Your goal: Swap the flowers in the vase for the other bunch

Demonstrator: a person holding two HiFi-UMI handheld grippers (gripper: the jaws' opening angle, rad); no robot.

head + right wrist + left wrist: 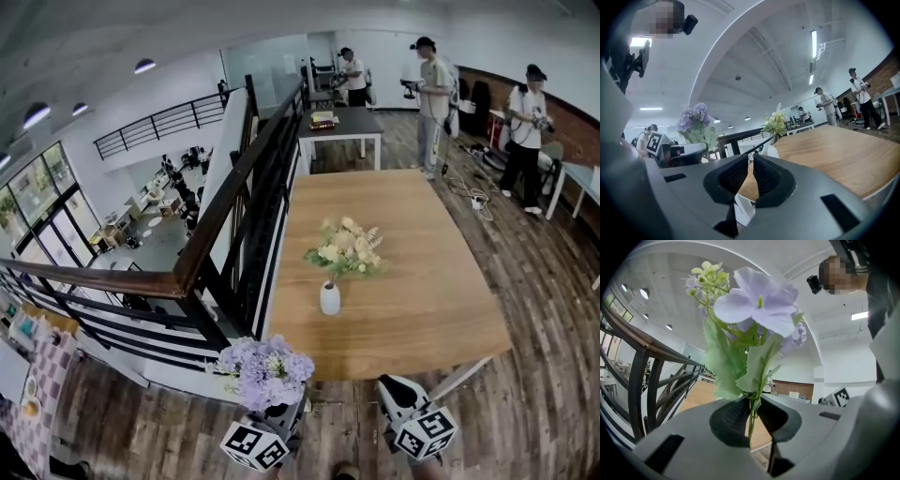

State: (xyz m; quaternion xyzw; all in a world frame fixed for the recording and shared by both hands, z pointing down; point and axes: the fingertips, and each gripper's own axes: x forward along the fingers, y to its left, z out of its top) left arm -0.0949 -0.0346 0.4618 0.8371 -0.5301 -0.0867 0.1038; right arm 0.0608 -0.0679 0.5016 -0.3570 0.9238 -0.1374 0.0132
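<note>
Head view, with both gripper views. A wooden desk [422, 309] fills the middle of the head view. A small white vase [330, 298] stands upright on it, toward the desk's 7 o'clock part and well in from the edges. The vase holds the cream-yellow bunch [345, 248], whose blooms spread above its neck toward 12 o'clock.

The left gripper [751, 418] is at 6 o'clock in the head view, off the desk's near edge. It pinches the green stems of the purple bunch [265, 370] between its dark pads. The blooms rise above the jaws, just beside the desk's 7 o'clock corner and well apart from the vase.

The right gripper [749, 164] is at 5 o'clock in the head view, beside the left one. Its jaws are pressed together at the tips, with nothing between them. In its own view the vase lies at 12 o'clock beyond the jaws.

A dark railing [234, 206] borders the desk at 9 o'clock. Three people [433, 103] stand beyond the desk, between 12 and 2 o'clock.
</note>
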